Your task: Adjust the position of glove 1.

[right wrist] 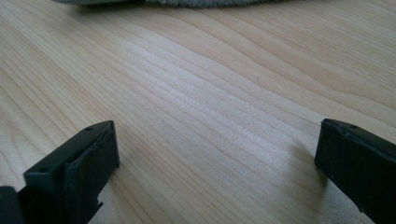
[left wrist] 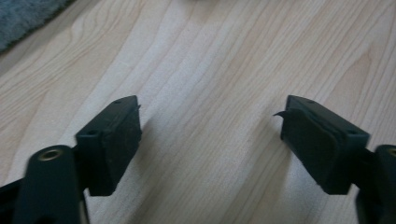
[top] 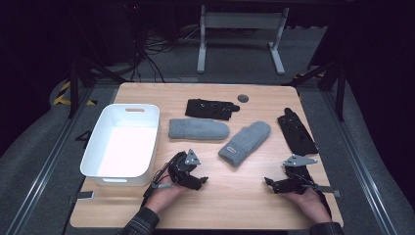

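Both tools rest low over the near part of the wooden desk (top: 244,196). The left hand-held gripper (top: 198,180) has its jaws apart with nothing between them, and so does the right hand-held gripper (top: 270,182). The nearest grey mitten (top: 244,142) lies just beyond, between them, with the white bin (top: 122,142) at far left.

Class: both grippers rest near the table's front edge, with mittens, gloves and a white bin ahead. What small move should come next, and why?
Probably reach the left gripper forward to the nearer grey mitten. Its jaws stand open with bare wood between them, the mitten lies just ahead, and the white bin sits beside that hand.
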### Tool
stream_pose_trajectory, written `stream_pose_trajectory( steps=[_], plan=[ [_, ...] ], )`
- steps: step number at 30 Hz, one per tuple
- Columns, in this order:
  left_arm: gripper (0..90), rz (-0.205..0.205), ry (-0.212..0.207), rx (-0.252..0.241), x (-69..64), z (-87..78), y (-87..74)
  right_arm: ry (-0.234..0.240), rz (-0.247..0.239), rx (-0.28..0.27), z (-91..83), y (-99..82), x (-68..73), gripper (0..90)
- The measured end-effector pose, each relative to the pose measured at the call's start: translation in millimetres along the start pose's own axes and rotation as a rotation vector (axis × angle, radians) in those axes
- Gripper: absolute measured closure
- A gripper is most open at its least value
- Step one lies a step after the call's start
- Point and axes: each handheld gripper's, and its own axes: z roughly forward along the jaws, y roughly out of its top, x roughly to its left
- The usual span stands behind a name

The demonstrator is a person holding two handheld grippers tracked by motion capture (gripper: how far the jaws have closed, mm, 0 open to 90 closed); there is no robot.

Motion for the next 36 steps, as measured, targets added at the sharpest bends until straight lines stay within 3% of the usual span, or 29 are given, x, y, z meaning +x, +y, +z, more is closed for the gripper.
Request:
stream_pose_trajectory(
  steps=[3,6,8,12,15,24,36],
  plan=[
    [44.3,0.006,-0.014,0.002,2.4,-4.0,8.3,-0.001,-0.001,0.001,0.2,0.2,0.0,0.0],
    [57.1,-0.014,-0.034,-0.019,3.8,-7.3,14.1,0.002,-0.001,0.000,0.6,0.5,-0.1,0.0],
    [63.5,-0.014,-0.042,-0.004,4.4,-7.6,18.5,0.002,-0.001,0.000,0.7,0.5,-0.1,0.0],
    [81.1,-0.035,-0.080,-0.030,9.1,-10.4,30.4,0.001,-0.002,0.000,0.9,0.7,0.0,0.0],
    [89.5,-0.033,-0.086,-0.051,11.1,-11.6,39.8,0.001,-0.001,0.000,0.8,0.7,0.0,0.0],
    [89.9,-0.017,-0.118,-0.066,13.6,0.1,67.8,0.002,-0.001,0.000,1.1,0.9,0.1,0.0],
    [89.9,0.013,-0.140,-0.074,10.7,33.7,109.8,0.003,-0.001,0.000,1.2,1.0,0.1,0.0]
  ],
)
